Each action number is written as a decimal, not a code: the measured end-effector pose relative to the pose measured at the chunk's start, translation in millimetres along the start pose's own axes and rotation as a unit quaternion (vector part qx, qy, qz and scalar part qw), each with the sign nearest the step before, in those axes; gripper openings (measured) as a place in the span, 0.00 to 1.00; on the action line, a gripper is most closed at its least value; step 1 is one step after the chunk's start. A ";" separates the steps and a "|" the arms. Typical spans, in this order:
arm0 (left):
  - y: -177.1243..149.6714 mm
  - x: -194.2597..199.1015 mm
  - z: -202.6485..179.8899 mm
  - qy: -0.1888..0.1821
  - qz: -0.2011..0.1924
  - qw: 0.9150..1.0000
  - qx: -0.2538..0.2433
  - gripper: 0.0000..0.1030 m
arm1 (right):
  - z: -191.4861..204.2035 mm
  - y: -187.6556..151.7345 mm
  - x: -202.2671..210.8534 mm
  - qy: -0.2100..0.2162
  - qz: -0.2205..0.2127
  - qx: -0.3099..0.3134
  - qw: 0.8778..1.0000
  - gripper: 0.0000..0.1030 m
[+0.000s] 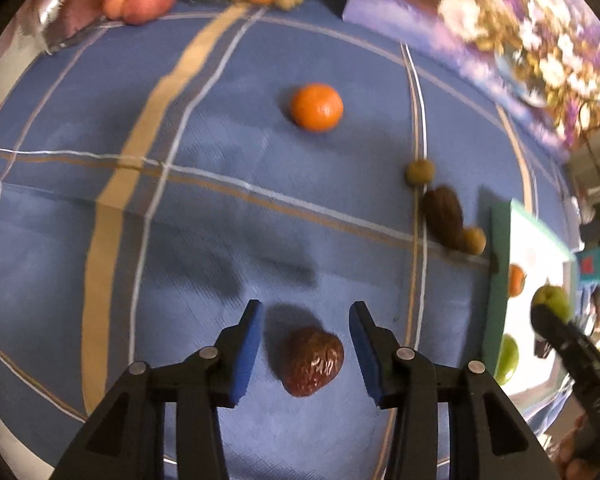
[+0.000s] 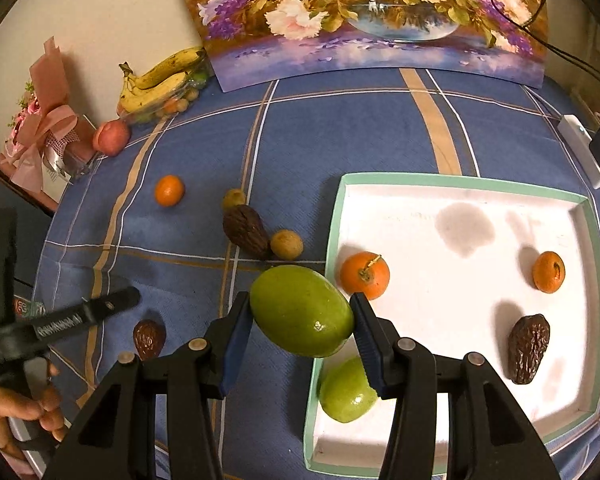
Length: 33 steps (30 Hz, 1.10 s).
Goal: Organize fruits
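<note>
R wrist: green fruit (image 2: 302,310) in right gripper (image 2: 300,330)

Open blue worktop (image 2: 340,128) is lying between the orange (image 2: 169,190) and the tray (image 2: 334,216). A dark fruit (image 2: 246,230) and two small round ones are crowding the tray's left wall.
</note>
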<state>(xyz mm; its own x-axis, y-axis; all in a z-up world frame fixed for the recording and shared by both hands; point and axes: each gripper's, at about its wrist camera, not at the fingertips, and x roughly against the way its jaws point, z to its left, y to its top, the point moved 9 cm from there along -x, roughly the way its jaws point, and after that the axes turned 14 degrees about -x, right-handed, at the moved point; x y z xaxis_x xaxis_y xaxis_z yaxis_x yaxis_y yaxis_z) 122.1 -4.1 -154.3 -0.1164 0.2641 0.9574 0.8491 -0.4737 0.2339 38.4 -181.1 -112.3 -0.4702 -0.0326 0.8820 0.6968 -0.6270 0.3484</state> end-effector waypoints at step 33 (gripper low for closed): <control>23.9 59.1 -96.5 -0.014 -0.097 0.990 -0.104 0.37 | -70.5 22.1 29.3 -0.012 -0.028 -0.087 0.996 0.50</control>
<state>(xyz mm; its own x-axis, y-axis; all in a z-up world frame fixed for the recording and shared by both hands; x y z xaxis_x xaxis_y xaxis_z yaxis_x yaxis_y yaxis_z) 85.8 -80.9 -75.9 -0.2503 0.3891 0.8865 0.6868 -0.5741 0.4459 1.9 -250.7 -101.2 -0.4905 0.0229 0.8712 0.5652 -0.7525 0.3380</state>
